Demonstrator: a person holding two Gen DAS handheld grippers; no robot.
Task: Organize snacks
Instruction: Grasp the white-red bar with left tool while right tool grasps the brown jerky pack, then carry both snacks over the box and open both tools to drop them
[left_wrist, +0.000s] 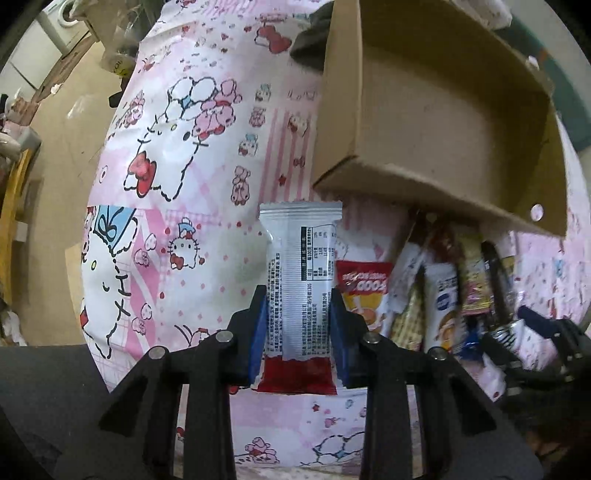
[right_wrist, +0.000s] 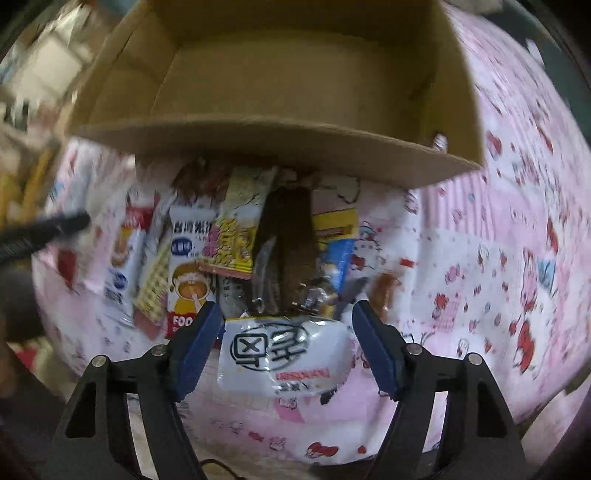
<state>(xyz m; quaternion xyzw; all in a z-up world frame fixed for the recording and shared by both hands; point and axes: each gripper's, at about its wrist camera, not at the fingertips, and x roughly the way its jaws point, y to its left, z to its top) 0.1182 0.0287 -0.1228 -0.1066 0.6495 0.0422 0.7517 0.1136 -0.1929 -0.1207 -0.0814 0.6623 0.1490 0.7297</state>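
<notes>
My left gripper (left_wrist: 298, 306) is shut on a silver and red snack packet (left_wrist: 300, 280), held upright above the pink cartoon tablecloth (left_wrist: 184, 184). An open cardboard box (left_wrist: 436, 110) stands to its upper right; no snacks show inside it. My right gripper (right_wrist: 287, 314) is open, its blue pads on either side of a white snack pouch with black characters (right_wrist: 284, 354) lying on the cloth. Beyond it lies a pile of snack packets (right_wrist: 229, 236) in front of the cardboard box (right_wrist: 288, 74). The pile also shows in the left wrist view (left_wrist: 443, 288).
The right gripper's black body shows at the lower right of the left wrist view (left_wrist: 535, 347). The left gripper's black finger shows at the left of the right wrist view (right_wrist: 48, 229). A floor with furniture and clutter lies beyond the table's left edge (left_wrist: 55, 129).
</notes>
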